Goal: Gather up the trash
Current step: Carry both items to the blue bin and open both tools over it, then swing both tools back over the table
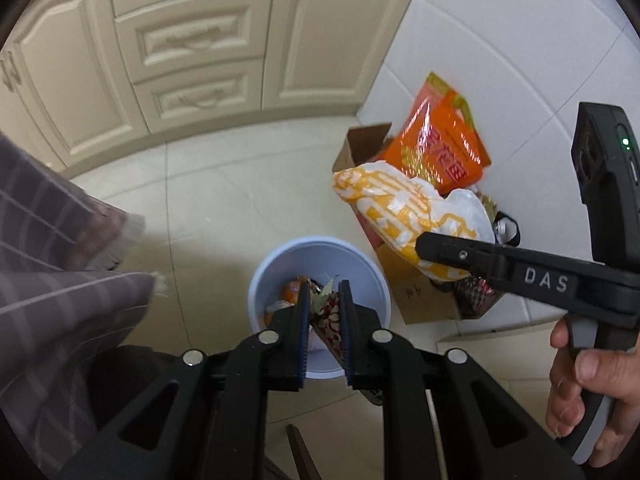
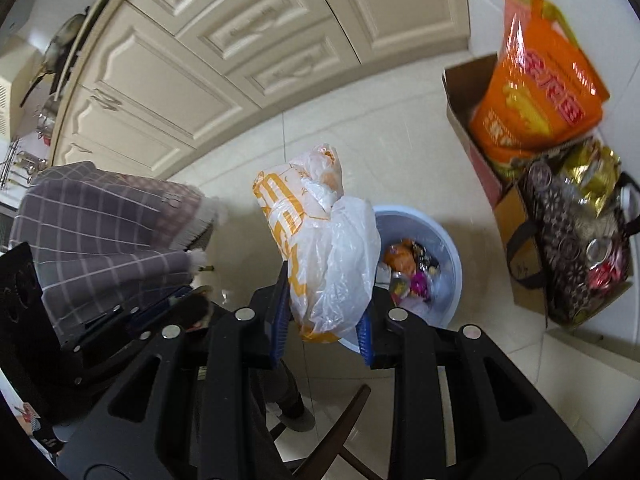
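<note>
Two items in transit, neither yet dropped. Left gripper [image 1: 325,304], fingers nearly together, pinches a patterned wrapper [image 1: 329,314] directly above the blue bin [image 1: 376,280], which already holds assorted wrappers. Right gripper [image 2: 325,312], jaws partly closed, clamps a crumpled white-and-yellow plastic bag [image 2: 320,240], thin and translucent, held aloft just beside the bin. Both releases judged outstanding.

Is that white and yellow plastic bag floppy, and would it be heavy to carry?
Probably floppy: the white and yellow crinkled plastic bag sags and bulges between the right tongs, which are shut on it. Likely light for its size, since the thin film looks see-through. It may slip, being smooth plastic.
</note>
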